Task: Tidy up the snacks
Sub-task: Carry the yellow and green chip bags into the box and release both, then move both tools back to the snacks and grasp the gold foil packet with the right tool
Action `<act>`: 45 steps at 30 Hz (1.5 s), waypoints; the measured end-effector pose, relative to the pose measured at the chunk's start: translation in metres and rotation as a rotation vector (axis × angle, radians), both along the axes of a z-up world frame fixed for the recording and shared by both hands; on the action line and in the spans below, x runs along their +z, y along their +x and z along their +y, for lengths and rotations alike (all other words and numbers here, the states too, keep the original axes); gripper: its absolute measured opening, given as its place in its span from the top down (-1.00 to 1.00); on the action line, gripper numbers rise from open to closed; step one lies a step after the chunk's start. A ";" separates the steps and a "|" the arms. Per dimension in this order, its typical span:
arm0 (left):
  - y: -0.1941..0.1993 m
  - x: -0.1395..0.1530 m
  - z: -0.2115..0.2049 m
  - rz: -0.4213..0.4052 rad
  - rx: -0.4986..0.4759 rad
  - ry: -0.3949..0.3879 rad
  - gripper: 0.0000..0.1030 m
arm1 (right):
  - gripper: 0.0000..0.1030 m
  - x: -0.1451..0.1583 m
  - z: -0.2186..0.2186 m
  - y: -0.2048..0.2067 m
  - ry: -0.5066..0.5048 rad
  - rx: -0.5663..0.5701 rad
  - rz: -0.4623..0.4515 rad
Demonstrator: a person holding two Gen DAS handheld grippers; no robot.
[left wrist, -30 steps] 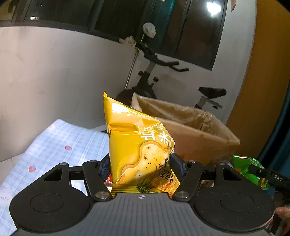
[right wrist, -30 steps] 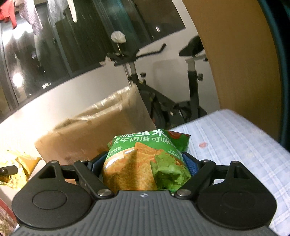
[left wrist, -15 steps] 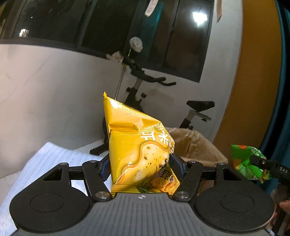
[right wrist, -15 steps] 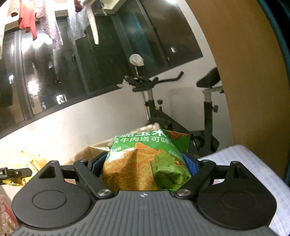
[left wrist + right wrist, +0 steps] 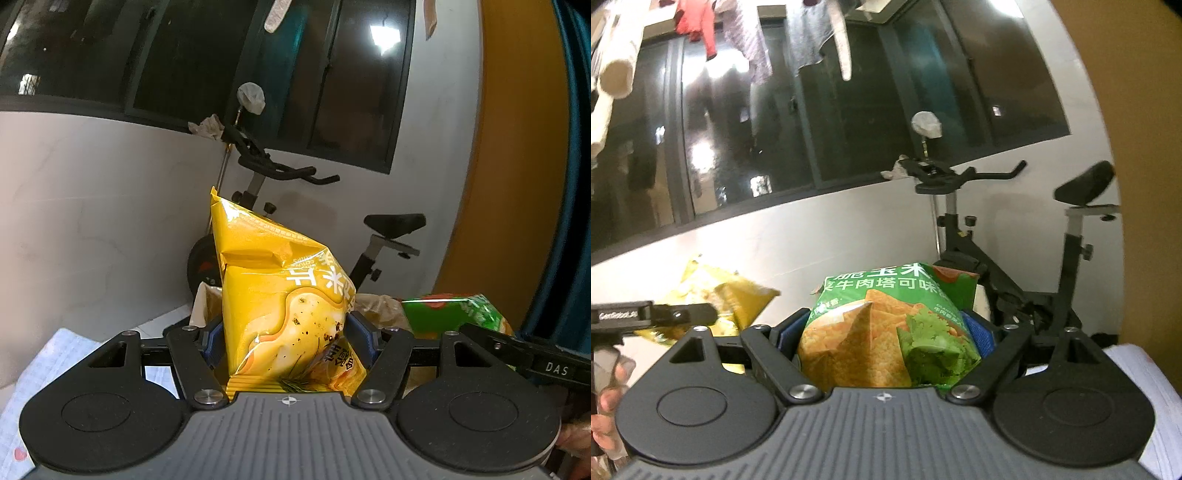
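The left gripper is clamped on a yellow bag, its blue pads pressing the bag's lower half from both sides; the bag stands upright between the fingers, its crimped top corner pointing up and to the left, white characters printed across its right shoulder. Behind the bag, low in the left wrist view, the crumpled lining of a box shows to either side of it. To the right, the green bag sits at about the same height, with the dark bar of the other tool crossing just below it. At the near left lies a pale checked cloth with a red spot. An exercise bike stands against the far white wall, under dark windows. The right gripper is closed on the green bag, which fills the gap between its blue pads; the bag leans slightly away, showing pictured triangular chips and green leaves under a line of white characters. To the left in the right wrist view, the yellow bag hangs in the other tool, blurred, with the person's fingers at the near left edge. The bike stands behind and to the right of the green bag, and a strip of the cloth shows at the near right. Laundry hangs across the top, in front of the windows.
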State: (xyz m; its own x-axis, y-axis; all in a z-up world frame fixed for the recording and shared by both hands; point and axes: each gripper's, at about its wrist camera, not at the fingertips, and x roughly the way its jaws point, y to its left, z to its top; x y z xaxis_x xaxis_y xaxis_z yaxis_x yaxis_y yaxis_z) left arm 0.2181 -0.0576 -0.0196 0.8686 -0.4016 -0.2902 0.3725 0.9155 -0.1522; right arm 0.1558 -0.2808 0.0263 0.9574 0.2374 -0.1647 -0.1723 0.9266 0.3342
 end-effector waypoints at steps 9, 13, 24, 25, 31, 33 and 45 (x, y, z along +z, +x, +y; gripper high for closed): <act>0.045 -0.007 -0.029 0.025 0.000 0.105 -0.33 | -0.68 -0.007 0.015 0.068 -0.084 0.020 0.031; 0.058 -0.014 -0.033 0.047 -0.002 0.135 -0.34 | -0.68 -0.016 0.024 0.087 -0.143 0.031 0.061; 0.068 -0.032 -0.028 0.121 -0.004 0.168 -0.60 | -0.79 -0.047 0.032 0.106 -0.186 0.024 0.145; 0.069 -0.033 -0.027 0.123 0.001 0.167 -0.60 | -0.78 -0.048 0.032 0.107 -0.185 0.016 0.152; 0.064 -0.030 -0.011 0.128 0.005 0.129 -0.60 | -0.79 -0.047 0.035 0.100 -0.235 0.030 0.156; 0.059 -0.027 -0.002 0.117 0.009 0.134 -0.60 | -0.79 -0.046 0.033 0.092 -0.227 0.033 0.140; 0.000 -0.033 0.083 0.097 0.141 0.123 -0.59 | -0.79 -0.051 -0.019 0.006 -0.049 -0.044 0.023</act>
State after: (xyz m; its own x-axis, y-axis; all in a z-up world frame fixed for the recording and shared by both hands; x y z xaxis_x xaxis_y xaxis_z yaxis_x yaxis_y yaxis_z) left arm 0.2177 0.0251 -0.0525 0.8794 -0.2342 -0.4144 0.2280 0.9715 -0.0651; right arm 0.1620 -0.2999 -0.0252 0.9625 0.1867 -0.1967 -0.1243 0.9483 0.2919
